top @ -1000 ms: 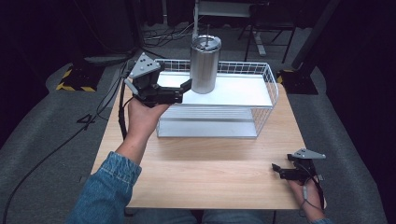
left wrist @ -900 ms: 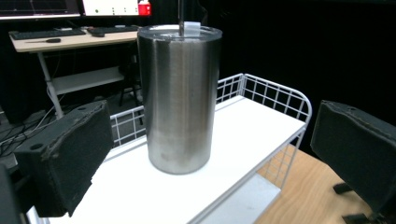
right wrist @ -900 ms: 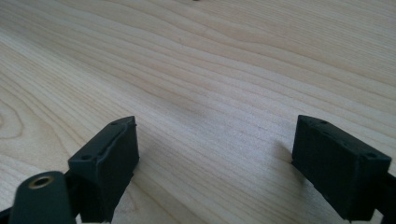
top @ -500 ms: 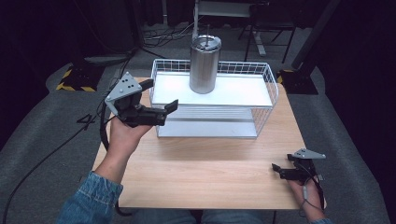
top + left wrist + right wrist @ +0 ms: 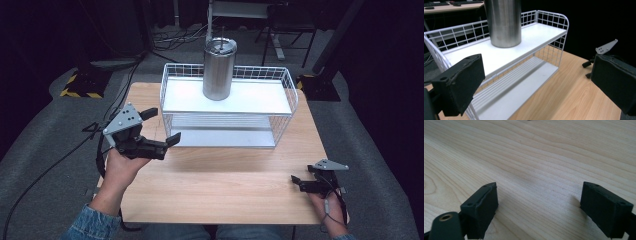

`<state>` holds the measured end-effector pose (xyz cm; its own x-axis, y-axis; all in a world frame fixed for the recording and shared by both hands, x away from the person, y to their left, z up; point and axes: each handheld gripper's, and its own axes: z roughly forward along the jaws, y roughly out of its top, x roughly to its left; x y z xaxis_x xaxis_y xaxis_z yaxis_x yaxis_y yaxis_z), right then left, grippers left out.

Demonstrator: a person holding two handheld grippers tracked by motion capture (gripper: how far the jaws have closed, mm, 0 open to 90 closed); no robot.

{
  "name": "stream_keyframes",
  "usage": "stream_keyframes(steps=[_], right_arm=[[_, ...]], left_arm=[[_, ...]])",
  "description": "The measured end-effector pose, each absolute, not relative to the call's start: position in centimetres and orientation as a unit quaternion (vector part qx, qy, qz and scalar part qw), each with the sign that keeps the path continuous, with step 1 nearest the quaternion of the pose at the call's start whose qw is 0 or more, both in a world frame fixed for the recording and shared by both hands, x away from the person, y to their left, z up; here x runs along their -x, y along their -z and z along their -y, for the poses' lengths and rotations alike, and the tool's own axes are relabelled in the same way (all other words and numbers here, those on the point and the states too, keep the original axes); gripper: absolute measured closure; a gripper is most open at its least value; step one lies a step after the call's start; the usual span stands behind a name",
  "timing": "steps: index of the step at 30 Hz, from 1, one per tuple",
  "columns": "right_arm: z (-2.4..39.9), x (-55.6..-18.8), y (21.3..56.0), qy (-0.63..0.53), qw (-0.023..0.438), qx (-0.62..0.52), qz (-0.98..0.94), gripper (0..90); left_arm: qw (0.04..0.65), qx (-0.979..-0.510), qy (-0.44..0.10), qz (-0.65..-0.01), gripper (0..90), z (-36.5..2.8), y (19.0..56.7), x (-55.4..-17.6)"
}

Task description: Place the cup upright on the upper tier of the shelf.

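A steel tumbler [image 5: 218, 70] stands upright on the top shelf of a white wire rack [image 5: 287, 92] at the back of the wooden table [image 5: 225, 185]. My left gripper [image 5: 161, 126] is open and holds nothing; it hovers off the rack's front left corner, well apart from the tumbler. In the left gripper view its jaws [image 5: 536, 85] stand wide, facing the rack [image 5: 554, 22] and the tumbler [image 5: 504, 22]. At the table's front right corner my right gripper [image 5: 296, 183] rests open. Bare wood lies between its jaws [image 5: 539, 207].
The rack has a lower shelf [image 5: 225, 137] with nothing on it. Wood stretches between the rack's front and the table's near edge. The floor around the table is dark, with cables and a striped base [image 5: 80, 85] at the back left.
My left gripper has drawn back from beside the tumbler, moving left and toward the person, down to the rack's front left corner, still open. The right gripper has not moved.
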<state>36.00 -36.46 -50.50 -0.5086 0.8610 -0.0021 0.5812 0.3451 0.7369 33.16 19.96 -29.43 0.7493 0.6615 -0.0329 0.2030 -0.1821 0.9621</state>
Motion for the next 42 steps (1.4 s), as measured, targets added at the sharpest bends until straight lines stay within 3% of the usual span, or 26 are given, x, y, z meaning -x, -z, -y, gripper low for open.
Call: stream_keyframes(steps=[42], right_arm=[[36.5, -36.0, 50.5, -0.349, 0.201, -0.453, -0.795, 14.9]], left_arm=[[0.467, -0.789, -0.162, -0.366, 1.4, -20.0, 44.8, -31.0]])
